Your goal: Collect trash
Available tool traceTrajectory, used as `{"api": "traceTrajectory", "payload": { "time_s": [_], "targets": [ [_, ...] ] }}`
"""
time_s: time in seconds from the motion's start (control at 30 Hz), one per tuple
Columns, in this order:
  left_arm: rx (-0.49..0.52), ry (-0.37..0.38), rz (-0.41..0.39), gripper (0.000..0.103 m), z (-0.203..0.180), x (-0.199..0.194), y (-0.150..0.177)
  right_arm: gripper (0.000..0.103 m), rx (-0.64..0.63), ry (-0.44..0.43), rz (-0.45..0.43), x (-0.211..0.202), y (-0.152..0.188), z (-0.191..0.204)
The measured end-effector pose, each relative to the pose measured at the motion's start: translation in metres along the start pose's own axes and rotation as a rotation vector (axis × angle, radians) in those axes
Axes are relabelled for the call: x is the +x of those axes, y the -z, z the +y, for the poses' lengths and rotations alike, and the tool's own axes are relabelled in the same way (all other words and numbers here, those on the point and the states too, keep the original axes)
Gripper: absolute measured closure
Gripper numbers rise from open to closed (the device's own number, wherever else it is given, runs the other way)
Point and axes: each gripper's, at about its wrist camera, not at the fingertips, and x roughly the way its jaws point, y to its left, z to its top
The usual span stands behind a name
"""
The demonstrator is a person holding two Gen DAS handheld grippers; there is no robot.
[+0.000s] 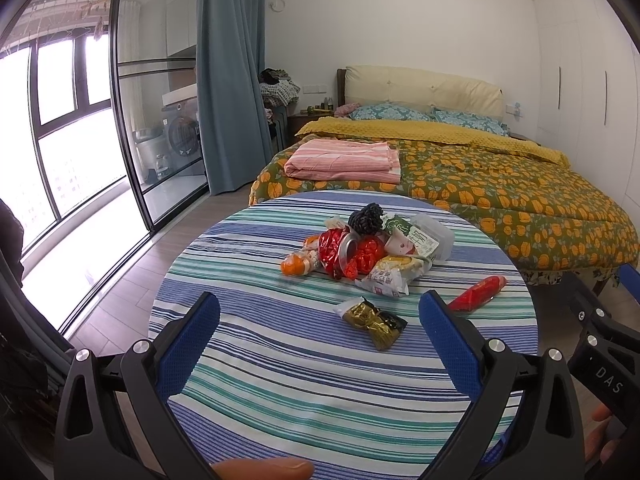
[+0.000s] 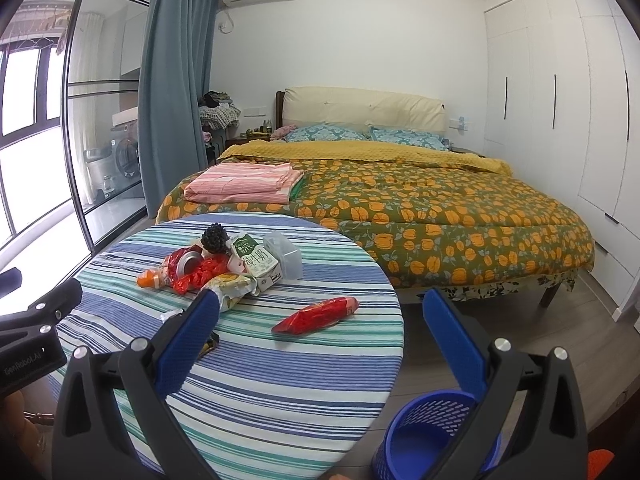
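Observation:
A heap of trash (image 1: 372,250) lies on the round striped table (image 1: 280,380): a red crushed can, a milk carton, a clear plastic tub, snack bags and a black scrubber. A gold-and-black wrapper (image 1: 374,322) lies nearer, between my left gripper's fingers in the view. A red wrapper (image 1: 478,298) lies to the right. My left gripper (image 1: 320,312) hovers open above the near side of the table. My right gripper (image 2: 322,310) is open too, with the red wrapper (image 2: 316,315) ahead of it. The heap (image 2: 224,266) sits left of it. A blue mesh bin (image 2: 436,436) stands on the floor beside the table.
A bed with an orange-flowered quilt (image 2: 420,216) stands just behind the table, with folded pink bedding (image 2: 244,184) on it. White wardrobes (image 2: 560,100) line the right wall. A glass partition and blue curtain (image 1: 228,80) are on the left. A person's fingertip (image 1: 264,470) shows at the bottom.

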Motion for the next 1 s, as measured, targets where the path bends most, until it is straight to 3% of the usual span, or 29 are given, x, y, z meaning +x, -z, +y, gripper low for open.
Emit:
{"api": "traceTrajectory", "payload": {
  "time_s": [1.0],
  "targets": [
    [-0.002, 0.0, 0.008, 0.004, -0.0035, 0.0039, 0.0026, 0.004, 0.006, 0.003, 0.01, 0.004, 0.0062, 0.0003]
  ]
}}
